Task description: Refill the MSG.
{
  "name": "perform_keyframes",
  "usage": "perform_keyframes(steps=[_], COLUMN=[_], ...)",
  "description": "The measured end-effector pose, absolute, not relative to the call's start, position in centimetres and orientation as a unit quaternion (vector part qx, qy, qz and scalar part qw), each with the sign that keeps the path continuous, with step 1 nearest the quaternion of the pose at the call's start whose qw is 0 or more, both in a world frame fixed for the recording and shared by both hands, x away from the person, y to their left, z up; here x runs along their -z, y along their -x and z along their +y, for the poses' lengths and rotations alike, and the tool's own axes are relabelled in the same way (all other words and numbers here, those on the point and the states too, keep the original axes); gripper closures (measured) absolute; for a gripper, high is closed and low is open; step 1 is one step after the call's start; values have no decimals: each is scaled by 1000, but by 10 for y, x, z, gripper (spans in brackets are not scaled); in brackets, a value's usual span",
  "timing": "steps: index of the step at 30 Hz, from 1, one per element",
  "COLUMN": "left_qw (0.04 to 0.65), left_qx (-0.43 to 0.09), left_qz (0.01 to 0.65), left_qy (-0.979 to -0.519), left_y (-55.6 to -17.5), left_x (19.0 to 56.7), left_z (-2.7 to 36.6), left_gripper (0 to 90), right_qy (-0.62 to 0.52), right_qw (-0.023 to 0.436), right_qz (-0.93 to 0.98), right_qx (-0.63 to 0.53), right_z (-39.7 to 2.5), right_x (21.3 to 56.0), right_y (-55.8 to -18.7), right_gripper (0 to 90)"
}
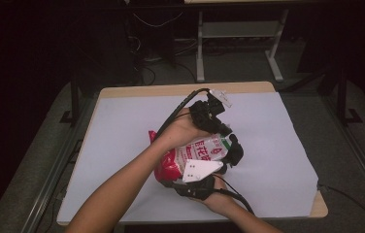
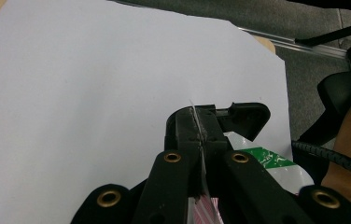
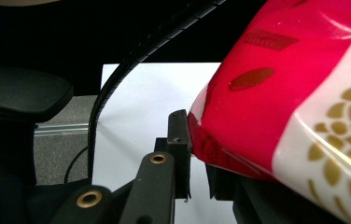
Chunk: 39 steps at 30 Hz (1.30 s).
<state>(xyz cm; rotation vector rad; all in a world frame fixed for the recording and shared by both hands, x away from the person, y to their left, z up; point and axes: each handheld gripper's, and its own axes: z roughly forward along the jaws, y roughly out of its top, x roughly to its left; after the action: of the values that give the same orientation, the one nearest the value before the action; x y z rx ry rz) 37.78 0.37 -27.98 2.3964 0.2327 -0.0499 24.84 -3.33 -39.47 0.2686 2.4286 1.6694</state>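
A person sits at a table (image 1: 122,92) covered by a big white sheet (image 1: 122,126). In the middle, held up a little above the sheet, is a puffy snack bag (image 1: 202,149). It is red and white with gold marks and a bit of green at one end.

The left gripper (image 1: 226,130) reaches over the far end of the bag. In the left gripper view, its two black jaws are pressed together on a thin, flat edge of the bag (image 2: 262,161). That flat edge is the sealed strip, which is the easy place to grab because the rest of the bag is full of air and slippery.

The right gripper (image 1: 173,183) holds the near end of the bag, close to the person. In the right gripper view its jaws pinch the red edge of the bag (image 3: 257,102), and the fat part of the bag bulges up beside them.

With one gripper on each end, the bag cannot flop or slide away. It looks like the person is set to pull the two ends apart, perhaps to tear it open or stretch it out. The arms cross over each other so each gripper can meet its end straight on.
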Motion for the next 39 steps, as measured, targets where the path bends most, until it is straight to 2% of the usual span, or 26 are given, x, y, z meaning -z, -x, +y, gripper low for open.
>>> perform_keyframes(steps=[12,39], left_qw=[367,340], left_qx=[26,18], left_qz=[108,110], left_qy=[-924,-934], left_y=[-375,-375], left_x=[278,285], left_z=[2,-8], left_gripper=[900,900], right_qy=[-89,-88], right_qw=[98,95], right_qz=[810,789], right_qx=[-572,-601], right_z=[-34,-40], right_x=[394,391], right_y=[-250,-251], right_gripper=[812,813])
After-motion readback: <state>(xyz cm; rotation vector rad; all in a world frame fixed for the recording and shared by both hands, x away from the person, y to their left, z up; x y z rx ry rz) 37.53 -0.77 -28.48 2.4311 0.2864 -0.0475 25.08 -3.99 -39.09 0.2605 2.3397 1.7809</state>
